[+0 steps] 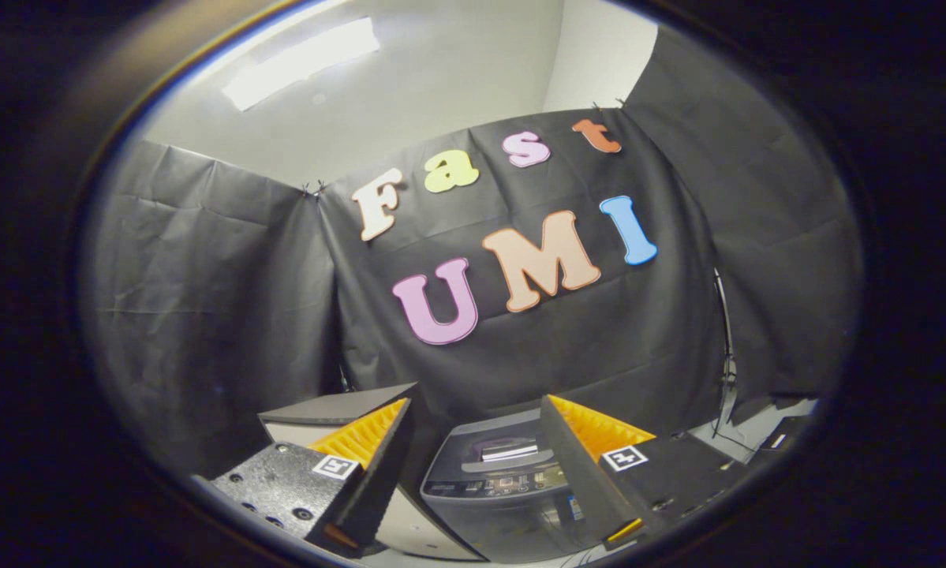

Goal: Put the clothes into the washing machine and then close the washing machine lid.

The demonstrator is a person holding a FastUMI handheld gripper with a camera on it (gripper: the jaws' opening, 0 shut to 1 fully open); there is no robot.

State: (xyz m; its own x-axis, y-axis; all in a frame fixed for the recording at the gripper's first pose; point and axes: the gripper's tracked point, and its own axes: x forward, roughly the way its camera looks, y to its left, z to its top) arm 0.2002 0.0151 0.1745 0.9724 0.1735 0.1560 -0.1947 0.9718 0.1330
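A: Your gripper (480, 473) has its jaws wide apart and holds nothing. The washer (496, 473) stands between the fingers, just beyond them, against the cloth wall (599, 347).

B: And the clothes?

A: I can't pick them out. The lid (498, 450) looks down, though I can't be sure.

B: What could go wrong?

A: You're tilted up at the wall. Drop blind and a finger could knock the washer's front edge, or you'd close on nothing.

Glossy grey plastic washing machine (498, 481) stands before the creased matt cloth wall (220, 300).
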